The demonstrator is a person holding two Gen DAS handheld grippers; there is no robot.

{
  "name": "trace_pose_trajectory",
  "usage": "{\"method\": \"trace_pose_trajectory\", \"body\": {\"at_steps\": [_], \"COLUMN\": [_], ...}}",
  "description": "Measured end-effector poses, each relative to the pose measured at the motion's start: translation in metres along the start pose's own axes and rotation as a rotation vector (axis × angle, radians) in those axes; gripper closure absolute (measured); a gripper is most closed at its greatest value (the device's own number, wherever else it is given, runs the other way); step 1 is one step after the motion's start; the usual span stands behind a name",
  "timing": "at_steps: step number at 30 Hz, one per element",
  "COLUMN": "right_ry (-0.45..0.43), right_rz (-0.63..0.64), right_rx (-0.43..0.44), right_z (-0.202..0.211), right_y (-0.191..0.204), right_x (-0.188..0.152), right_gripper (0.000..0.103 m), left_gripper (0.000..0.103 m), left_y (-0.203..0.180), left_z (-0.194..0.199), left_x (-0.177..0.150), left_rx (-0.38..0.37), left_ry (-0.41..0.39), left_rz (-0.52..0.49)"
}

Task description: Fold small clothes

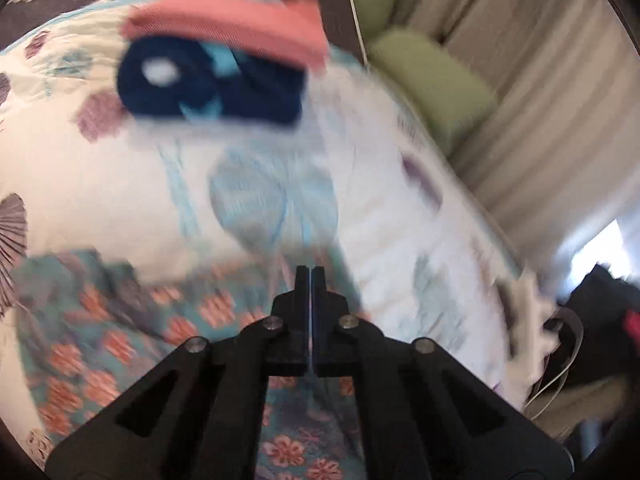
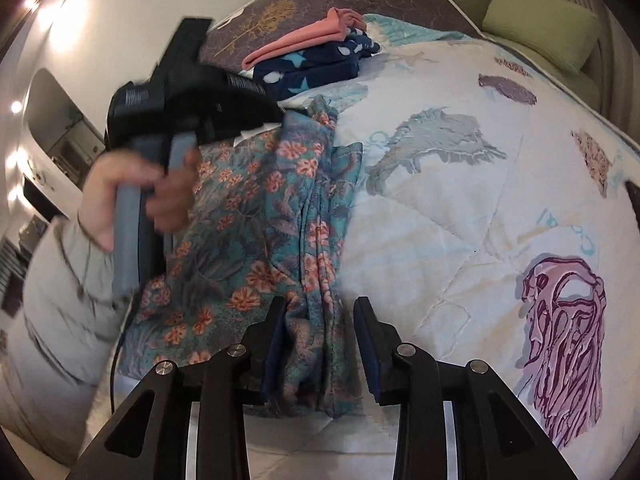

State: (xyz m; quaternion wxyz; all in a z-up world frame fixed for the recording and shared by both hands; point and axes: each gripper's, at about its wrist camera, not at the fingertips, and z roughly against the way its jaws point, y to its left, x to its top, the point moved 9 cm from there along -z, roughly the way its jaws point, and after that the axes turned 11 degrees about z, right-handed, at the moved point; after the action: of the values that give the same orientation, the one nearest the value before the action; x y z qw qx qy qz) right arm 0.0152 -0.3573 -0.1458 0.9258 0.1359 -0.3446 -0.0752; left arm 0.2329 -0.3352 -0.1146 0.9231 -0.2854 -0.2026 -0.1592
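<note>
Floral garment, teal with orange blossoms, lies rumpled on the bed's white quilt and runs from about seven o'clock in the right wrist view up toward the centre.

At nine o'clock in that view we see a hand in a pale sleeve gripping the grey handle of the left tongs, raised above the garment's far edge. The left wrist view is blurred, yet it shows these tongs pressed together with nothing between them, hanging over the cloth.

At eleven to twelve o'clock, near the head of the bed, sits a stack of folded clothes, pink on top of navy with pale stars.

At six o'clock the right tongs stand apart. A bunched ridge of the garment lies between them; the left pad looks to touch the cloth, the right pad stands clear, so nothing is gripped.

We judge the step to be taking hold of the near edge for a fold. To do it well, we would close on a single layer at the hem, not the bunched ridge, pull the cloth taut and flat first, then fold it evenly.
</note>
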Motion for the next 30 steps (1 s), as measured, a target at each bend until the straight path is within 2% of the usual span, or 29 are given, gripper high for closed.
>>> {"method": "trace_pose_trajectory", "body": {"at_steps": [2,5,7,9,11,12,15,17,19,20,21,22,23,25,28,29,30], "right_ry": [-0.002,-0.01,-0.022,-0.057,-0.134,-0.156,-0.2,-0.181,-0.148,-0.109,-0.085,-0.079,-0.1,-0.107,-0.131,-0.133,-0.135], "right_rz": [0.01,0.022,0.032,0.048,0.096,0.115,0.145,0.155,0.168,0.163,0.157,0.15,0.148,0.137,0.223,0.247,0.259], "right_rx": [-0.014,-0.034,-0.053,-0.078,-0.089,-0.084,-0.017,0.052,0.078,0.053,-0.001,-0.123,-0.177,-0.166,-0.244,-0.23,-0.176], "right_z": [0.0,0.002,0.008,0.018,0.036,0.041,0.047,0.036,0.021,0.007,-0.003,-0.01,-0.009,-0.001,0.018,0.022,0.027], "right_y": [0.001,0.001,0.003,0.004,0.014,0.018,0.041,0.059,0.069,0.068,0.062,0.043,0.031,0.028,0.041,0.049,0.059], "right_x": [0.0,0.0,0.0,0.006,0.018,0.022,0.032,0.031,0.025,0.019,0.015,0.012,0.011,0.007,0.005,0.004,0.004], "right_gripper": [0.068,0.066,0.065,0.065,0.074,0.083,0.085,0.086,0.086,0.086,0.092,0.103,0.103,0.103,0.099,0.098,0.097], "left_gripper": [0.102,0.097,0.081,0.073,0.073,0.073,0.073,0.073,0.074,0.074,0.074,0.074,0.074,0.074,0.074,0.074,0.074], "left_y": [0.001,0.006,0.019,0.038,0.055,0.066,0.073,0.071,0.077,0.078,0.078,0.078,0.079,0.082,0.087,0.088,0.086], "left_z": [0.023,0.06,0.081,0.098,0.107,0.115,0.13,0.136,0.129,0.126,0.128,0.132,0.136,0.146,0.164,0.168,0.174], "left_x": [0.009,0.003,-0.015,-0.038,-0.062,-0.084,-0.132,-0.16,-0.182,-0.186,-0.189,-0.188,-0.188,-0.185,-0.187,-0.192,-0.194], "left_rx": [-0.056,-0.068,-0.079,-0.072,-0.061,-0.059,-0.104,-0.128,0.002,0.053,0.073,0.081,0.082,0.099,0.063,0.041,0.011], "left_ry": [-0.027,-0.047,-0.037,-0.03,-0.023,-0.023,-0.014,-0.004,-0.022,-0.044,-0.079,-0.085,-0.088,-0.106,-0.127,-0.135,-0.15], "left_rz": [0.022,-0.028,-0.065,-0.081,-0.094,-0.101,-0.101,-0.11,-0.208,-0.259,-0.29,-0.277,-0.266,-0.248,-0.207,-0.196,-0.187]}}
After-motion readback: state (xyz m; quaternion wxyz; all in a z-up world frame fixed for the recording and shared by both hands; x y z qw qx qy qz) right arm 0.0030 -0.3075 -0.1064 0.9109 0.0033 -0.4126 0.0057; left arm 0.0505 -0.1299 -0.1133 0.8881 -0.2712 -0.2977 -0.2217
